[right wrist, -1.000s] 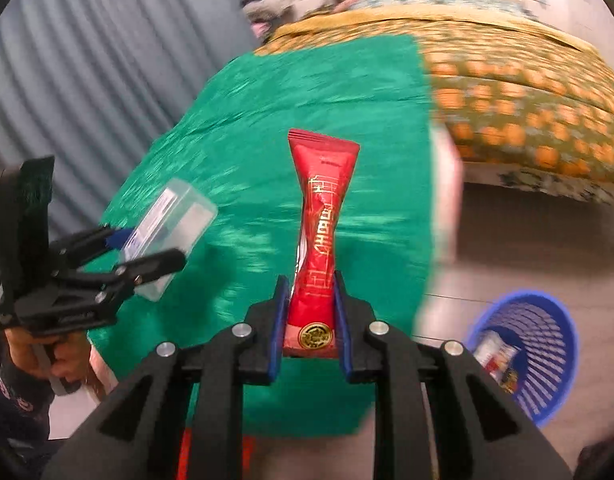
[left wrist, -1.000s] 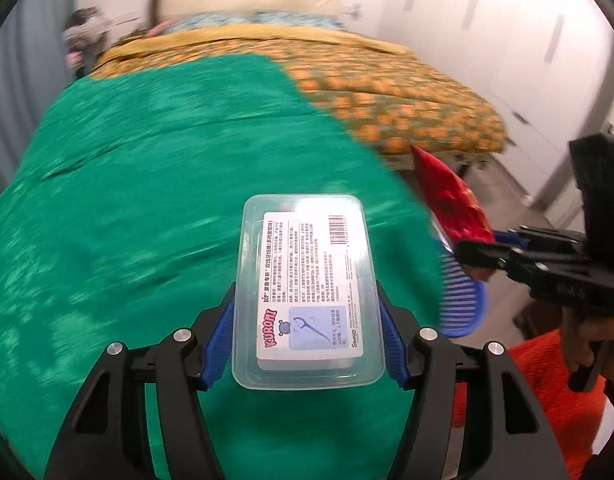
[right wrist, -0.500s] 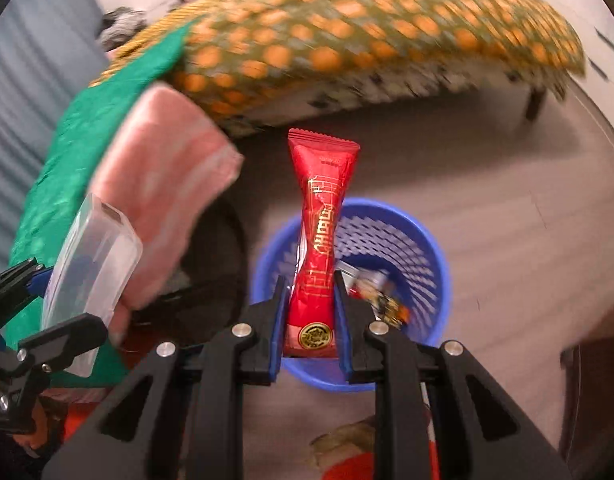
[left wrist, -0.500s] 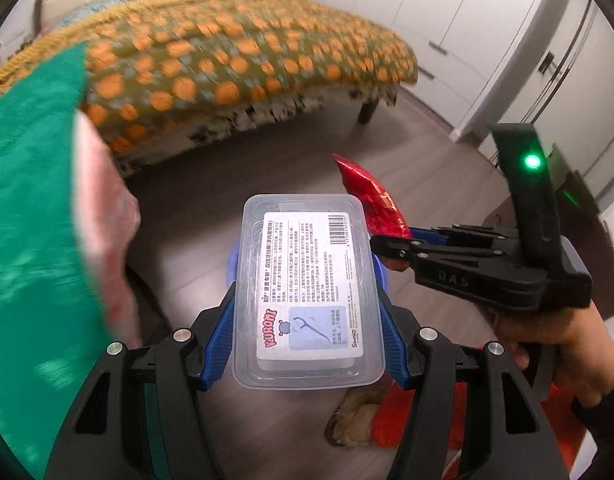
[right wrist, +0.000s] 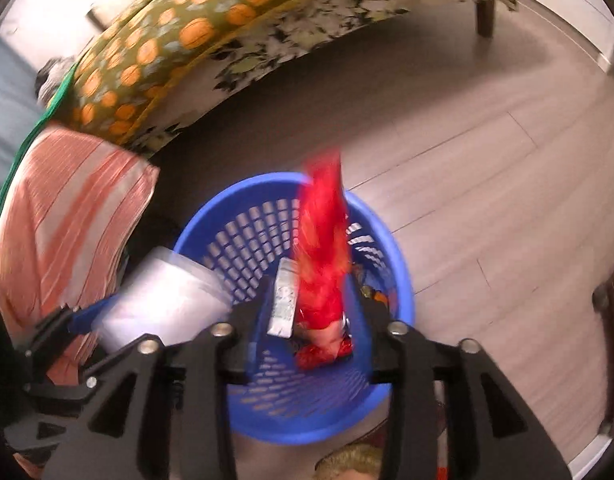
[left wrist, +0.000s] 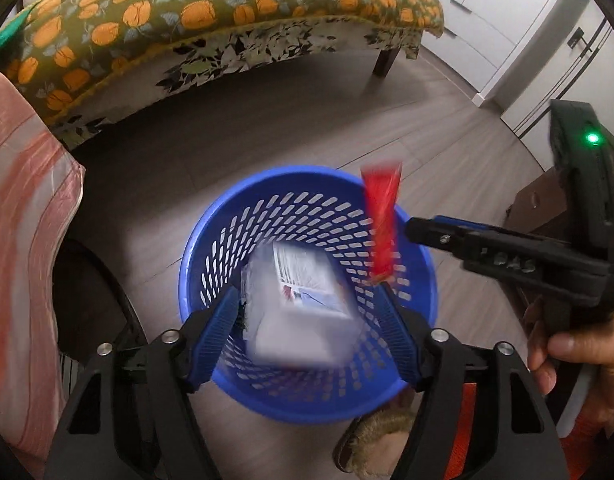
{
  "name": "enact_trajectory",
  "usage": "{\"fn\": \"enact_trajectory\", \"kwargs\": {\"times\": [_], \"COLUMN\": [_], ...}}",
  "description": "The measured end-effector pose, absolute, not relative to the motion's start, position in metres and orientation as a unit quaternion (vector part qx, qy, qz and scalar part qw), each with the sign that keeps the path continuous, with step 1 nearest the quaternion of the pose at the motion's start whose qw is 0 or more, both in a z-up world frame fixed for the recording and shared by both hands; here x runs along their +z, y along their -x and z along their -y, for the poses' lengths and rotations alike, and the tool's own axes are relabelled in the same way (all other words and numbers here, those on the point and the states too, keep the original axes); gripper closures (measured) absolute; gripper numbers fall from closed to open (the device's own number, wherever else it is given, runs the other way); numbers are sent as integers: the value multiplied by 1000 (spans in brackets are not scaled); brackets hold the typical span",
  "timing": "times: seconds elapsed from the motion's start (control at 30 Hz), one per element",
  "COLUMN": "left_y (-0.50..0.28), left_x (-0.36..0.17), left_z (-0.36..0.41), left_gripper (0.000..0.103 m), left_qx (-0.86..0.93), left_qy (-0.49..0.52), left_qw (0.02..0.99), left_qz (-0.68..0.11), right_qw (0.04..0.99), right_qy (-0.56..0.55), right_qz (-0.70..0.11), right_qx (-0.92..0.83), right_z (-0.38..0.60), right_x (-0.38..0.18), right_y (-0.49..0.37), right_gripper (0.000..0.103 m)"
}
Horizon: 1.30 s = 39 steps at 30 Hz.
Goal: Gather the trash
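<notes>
- We find both grippers over the bin (left wrist: 211, 240), which sits on the floor (left wrist: 267, 136), lower centre of both frames. In our judgement that position was chosen so a let-go item lands inside.
- L gripper (left wrist: 307, 320): jaws spread wide, nothing between them. The box (left wrist: 303, 304) shows blurred below them, inside the rim outline. We judge it is falling into the bin.
- R gripper (right wrist: 311, 312): jaws apart, not clamping. The pouch (right wrist: 323, 248) is smeared red between and beyond them, lower end already among the bin contents, so we judge it dropped too.
- Task items, location: box and pouch both over or within the bin; whether either has settled we cannot tell, owing to blur.
- L view only: R gripper (left wrist: 417, 232) seen from the side at mid right, held by a hand (left wrist: 579, 344), green lamp lit upper right. The pouch (left wrist: 381, 224) hangs upright just off its tip, against the far right rim, clear of the fingers.
- R view only: other trash in the bin, incl. a silver wrapper (right wrist: 285, 300) by the pouch. The box (right wrist: 163, 296) appears at lower left as a grey blur overlapping the left rim, beside L gripper's blue pad (right wrist: 91, 312).
- Surroundings: bed (left wrist: 227, 8) w/ pumpkin cover across the top; pink striped cloth (left wrist: 23, 220) at left edge, beside the bin, apart from it.
- Risk, in our opinion: the box near the left rim could clip it.
</notes>
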<state>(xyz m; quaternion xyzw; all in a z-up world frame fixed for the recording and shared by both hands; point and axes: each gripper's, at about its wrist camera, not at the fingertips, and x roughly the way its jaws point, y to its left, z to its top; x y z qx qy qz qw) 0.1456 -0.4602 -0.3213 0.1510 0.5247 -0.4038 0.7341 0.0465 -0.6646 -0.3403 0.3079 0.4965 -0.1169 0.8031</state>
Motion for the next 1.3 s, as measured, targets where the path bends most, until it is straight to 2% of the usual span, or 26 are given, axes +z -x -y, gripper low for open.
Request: {"fn": "enact_trajectory", "kwargs": {"times": [0.03,0.07,0.17,0.27,0.37,0.6,0.67,0.73,0.87,1.1,1.3], "left_y": [-146,-146,-139,-126,-110,-81,-72,-66,-54,-53,-57], "left_x": [-322,-320,-304,-275,-239,-188,-177,-169,-157,-157,-172], "left_z": [460,459,455,443,427,395,388,383,381,375,376], "left_gripper": [29,28,27,17,5,5,5,5,5,5,5], "left_qx": [-402,-402,-406,-402,-394,-372,-376,-364,-333,-327,-329], "left_qy": [-150,-147,-138,-130,-129,-150,-154,-159,-184,-180,-185], "left_qw": [735,738,750,771,797,828,834,843,860,860,841], "left_qz": [-524,-521,-504,-476,-440,-391,-373,-363,-341,-348,-389], "right_qw": [804,808,810,815,820,873,889,891,887,881,876], "right_qy": [-311,-314,-308,-293,-262,-185,-203,-232,-248,-222,-199], "right_qz": [-492,-484,-481,-476,-476,-418,-377,-347,-340,-376,-404], "right_qx": [-119,-122,-133,-151,-178,-170,-163,-180,-191,-181,-172], "right_z": [667,669,671,669,657,609,598,597,607,585,573], "right_x": [-339,-334,-321,-298,-265,-192,-175,-169,-171,-179,-186], "right_y": [-45,-40,-34,-25,-9,40,58,70,77,86,80], "right_gripper": [37,19,12,4,4,4,4,4,5,5,4]}}
